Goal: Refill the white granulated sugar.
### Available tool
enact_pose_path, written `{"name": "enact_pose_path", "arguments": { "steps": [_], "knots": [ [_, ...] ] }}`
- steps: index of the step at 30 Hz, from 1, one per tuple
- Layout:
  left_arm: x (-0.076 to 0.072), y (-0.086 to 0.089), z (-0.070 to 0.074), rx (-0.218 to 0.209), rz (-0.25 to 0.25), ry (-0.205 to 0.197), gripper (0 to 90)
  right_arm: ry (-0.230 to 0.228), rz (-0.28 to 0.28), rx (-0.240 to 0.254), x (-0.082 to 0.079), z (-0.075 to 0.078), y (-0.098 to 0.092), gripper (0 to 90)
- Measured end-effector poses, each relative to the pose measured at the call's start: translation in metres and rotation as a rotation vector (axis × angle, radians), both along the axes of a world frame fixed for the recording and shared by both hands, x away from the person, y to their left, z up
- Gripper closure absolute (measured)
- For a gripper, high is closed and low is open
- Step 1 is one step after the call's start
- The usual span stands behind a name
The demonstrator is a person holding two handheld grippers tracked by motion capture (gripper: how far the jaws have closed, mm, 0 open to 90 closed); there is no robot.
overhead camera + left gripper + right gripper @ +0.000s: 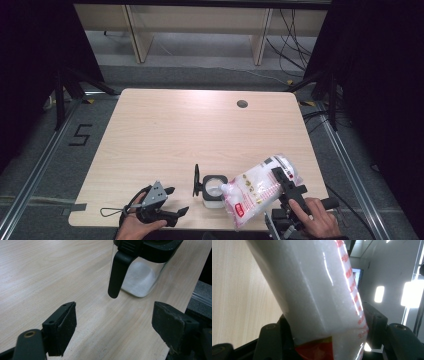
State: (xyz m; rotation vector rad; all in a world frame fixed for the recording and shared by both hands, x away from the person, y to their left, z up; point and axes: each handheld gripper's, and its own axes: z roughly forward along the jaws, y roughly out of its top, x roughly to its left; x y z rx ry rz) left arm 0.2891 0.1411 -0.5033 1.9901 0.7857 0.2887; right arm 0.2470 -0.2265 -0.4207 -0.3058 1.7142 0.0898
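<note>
A recording bay in a lab or test studio, not a home or shop.

The light wood-grain surface [165, 135] stands alone on grey carpeted floor [200, 50], flanked on both sides by black curtains [30, 60] hung from dark tripod stands [67, 85]. Metal rails [30, 175] run along the floor on either side, and a "5" marked in black tape [80, 135] sits on the floor to the left. Loose cables [295, 35] trail across the floor behind, near pale wooden furniture legs [137, 32]. The surface has a round cable hole [242, 104] near its far edge. In the right gripper view, bright ceiling light panels [412, 293] show overhead.
</note>
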Motion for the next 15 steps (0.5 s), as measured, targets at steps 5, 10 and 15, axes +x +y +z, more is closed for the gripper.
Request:
{"name": "enact_pose_path", "arguments": {
  "steps": [5,10,15],
  "knots": [
    [0.0008,0.0008,0.0001,0.003,-0.007,0.001,19.4,-0.006,0.009,-0.013,0.0007,0.0010,-0.0001,42.1],
    [0.0002,0.0003,0.0001,0.003,-0.001,0.001,19.4,0.000,-0.006,-0.020,-0.0002,0.0021,-0.0002,42.1],
    [0.0003,0.0003,-0.0001,0.001,-0.002,0.001,19.4,0.001,-0.011,-0.036,-0.0008,0.0043,-0.0006,42.1]
  ]
}}
